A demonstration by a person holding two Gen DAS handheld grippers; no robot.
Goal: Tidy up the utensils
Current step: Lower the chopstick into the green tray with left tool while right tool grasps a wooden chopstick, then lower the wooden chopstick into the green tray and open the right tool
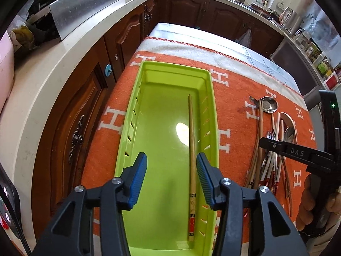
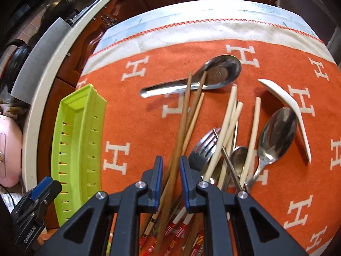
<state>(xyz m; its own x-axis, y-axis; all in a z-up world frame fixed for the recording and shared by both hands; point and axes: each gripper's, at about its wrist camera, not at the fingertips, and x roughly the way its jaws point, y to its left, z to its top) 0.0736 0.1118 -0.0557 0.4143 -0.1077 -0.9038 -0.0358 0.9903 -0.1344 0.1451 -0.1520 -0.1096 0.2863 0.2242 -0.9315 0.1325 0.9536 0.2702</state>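
Blue-padded fingers of the left gripper (image 1: 171,171) stand apart over the near end of the green tray (image 1: 136,115), gripping nothing; one brown chopstick (image 1: 191,160) lies loose on the tray floor just inside the right-hand pad, its long axis along the tray's length, thin tip away from the camera, hard against the right wall. Most of the tray floor beside it is bare. On the orange cloth (image 2: 136,115) right of the tray, the right gripper (image 2: 171,171) has its jaws narrowly apart around brown chopsticks (image 2: 183,119) in the utensil heap (image 2: 230,149); whether the pads press them I cannot tell. Those sticks point away toward a steel ladle-spoon (image 2: 215,74). Open cloth separates tray and heap.
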